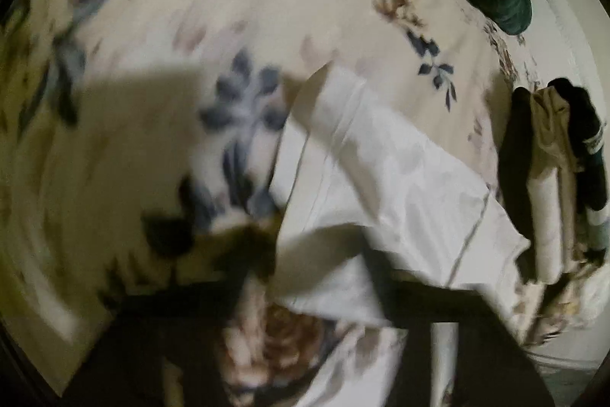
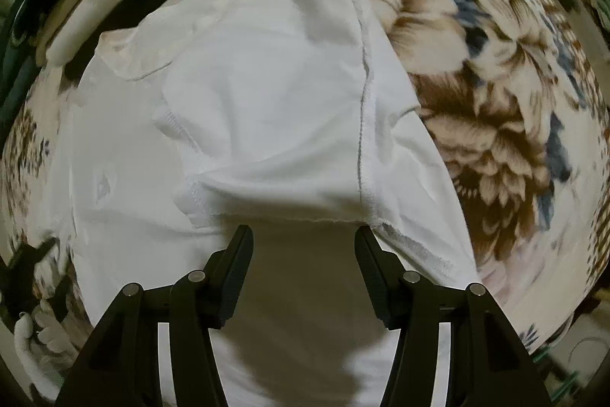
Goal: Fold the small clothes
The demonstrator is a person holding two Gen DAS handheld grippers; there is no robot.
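We see a floral bedspread (image 2: 495, 109) beneath both jaws. Right gripper (image 2: 304, 235) jaws stand apart, empty, over the white garment (image 2: 267, 102). Left gripper (image 1: 312, 296) jaws: blurred, indeterminate.

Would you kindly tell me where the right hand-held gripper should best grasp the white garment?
Probably the raised hem edge of the white garment, approached from above. That fold stands off the floral bedspread just ahead of the open right hand-held gripper.
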